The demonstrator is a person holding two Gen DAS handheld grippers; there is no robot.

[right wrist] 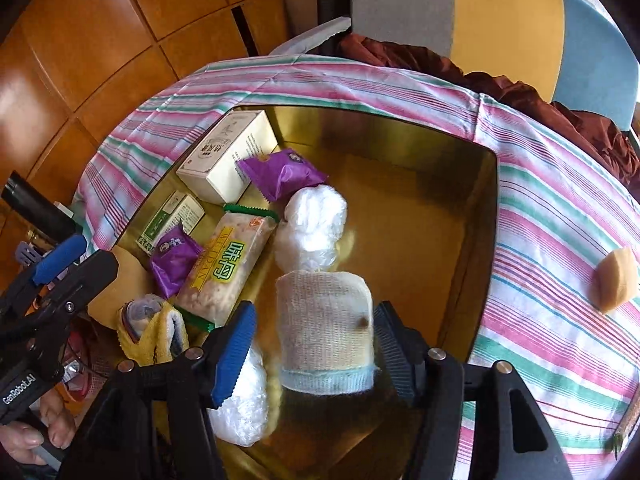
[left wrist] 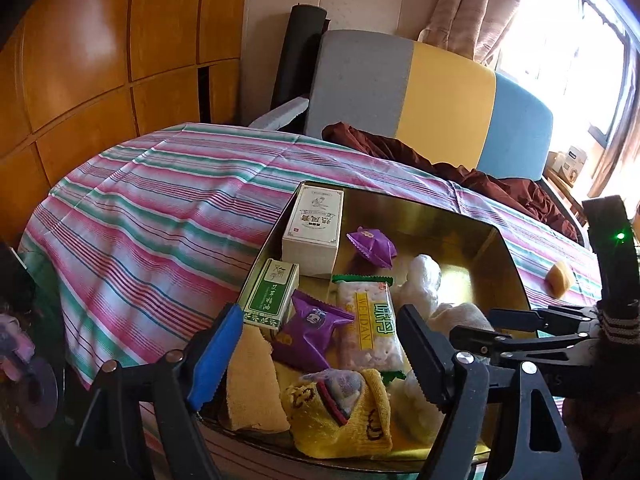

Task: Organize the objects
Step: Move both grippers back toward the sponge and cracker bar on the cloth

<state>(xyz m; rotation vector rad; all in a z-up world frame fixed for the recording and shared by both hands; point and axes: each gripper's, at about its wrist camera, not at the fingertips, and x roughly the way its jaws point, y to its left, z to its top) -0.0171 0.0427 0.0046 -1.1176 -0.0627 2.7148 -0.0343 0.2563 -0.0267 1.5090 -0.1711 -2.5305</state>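
Objects for sorting sit mostly inside a gold tin [right wrist: 486, 216] on a striped cloth [right wrist: 560, 216].

Right gripper [right wrist: 316, 344]: jaws apart, a rolled white cloth with a blue hem [right wrist: 326, 332] standing upright between them. Dark pad is at or just against the roll's right side; blue pad stands clear of its left side. No squeeze visible, so I read it as not clamped. The roll stands in the tin's near part.

Left gripper [left wrist: 318, 354]: jaws spread wide, nothing gripped. It hangs over the tin's near left corner, above a yellow sock [left wrist: 352, 416] with something pale tucked inside, and a tan folded cloth [left wrist: 250, 384] just beside the blue pad.

Outward, inside the tin:
- purple snack packet [left wrist: 310, 332], touching a clear packet of puffed rice marked WEIDAN [left wrist: 370, 328]
- green and white box [left wrist: 272, 294] against the left wall
- larger cream box [left wrist: 316, 232] in the far left corner
- second purple packet [left wrist: 372, 246] leaning beside the cream box
- white plastic bundle [right wrist: 314, 228] mid-tin; another white bundle [right wrist: 242, 400] near the right gripper's blue pad

Outside the tin: tan wrapped piece [right wrist: 614, 280] lying on the cloth, well to the right.

A person's hand [right wrist: 36, 424] holds the left gripper's handle, at the lower left of the right wrist view.
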